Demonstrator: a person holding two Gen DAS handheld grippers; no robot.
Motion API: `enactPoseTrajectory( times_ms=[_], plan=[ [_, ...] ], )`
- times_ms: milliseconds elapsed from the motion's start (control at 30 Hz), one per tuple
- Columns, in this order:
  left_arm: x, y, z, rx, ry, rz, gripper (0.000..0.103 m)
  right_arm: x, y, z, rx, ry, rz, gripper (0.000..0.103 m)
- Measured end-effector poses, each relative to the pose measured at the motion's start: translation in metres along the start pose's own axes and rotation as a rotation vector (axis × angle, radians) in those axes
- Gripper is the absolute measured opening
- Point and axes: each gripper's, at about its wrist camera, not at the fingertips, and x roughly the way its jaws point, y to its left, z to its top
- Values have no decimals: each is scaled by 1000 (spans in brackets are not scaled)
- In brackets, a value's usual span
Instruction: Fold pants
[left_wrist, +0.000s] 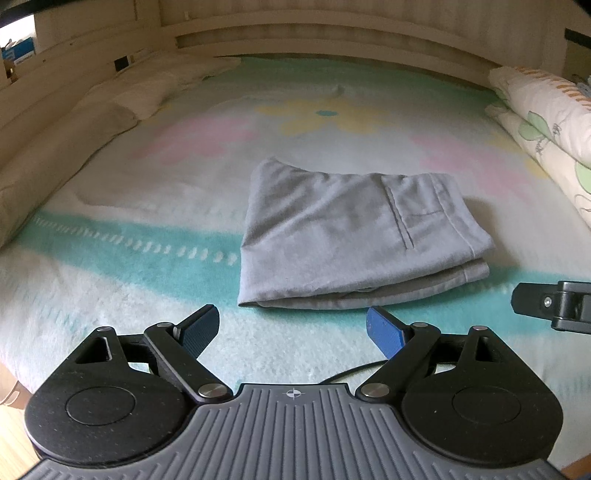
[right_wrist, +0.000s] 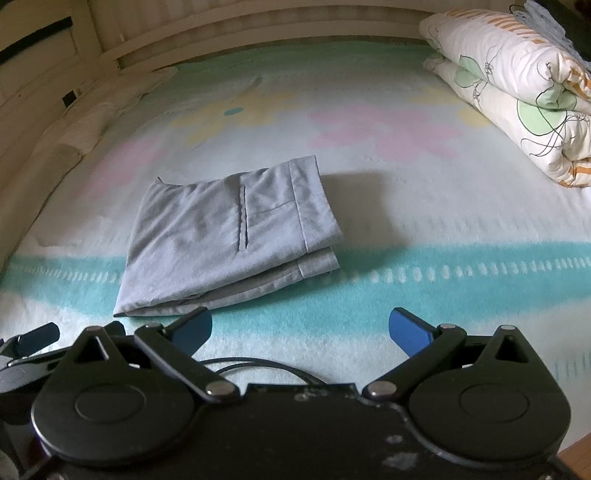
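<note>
Pants (left_wrist: 343, 236) lie folded on the bed (left_wrist: 110, 280); left gripper (left_wrist: 291, 332) and right gripper (right_wrist: 299, 328) jaws wide, holding nothing.

Bed (left_wrist: 110, 288) under a pastel floral blanket (right_wrist: 406, 166)
Folded grey pants (left_wrist: 343, 236) lie mid-blanket; a rolled floral quilt (right_wrist: 517, 88) rests at its right edge.

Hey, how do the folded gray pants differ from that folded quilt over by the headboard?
The gray pants are plain, thin and lie flat in a low stack; the floral quilt is white with green and orange print, thick and puffy, piled much higher. The pants sit mid-bed, just ahead of both open grippers; the quilt sits far right near the headboard. Both are folded and rest on the pastel blanket.
</note>
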Motion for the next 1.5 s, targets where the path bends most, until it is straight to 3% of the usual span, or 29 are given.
enactPoseTrajectory(
  times_ms=[1500],
  plan=[
    [6, -4, -4, 13, 45, -7, 87, 4, -1, -4, 1, 29, 12, 103]
  ],
)
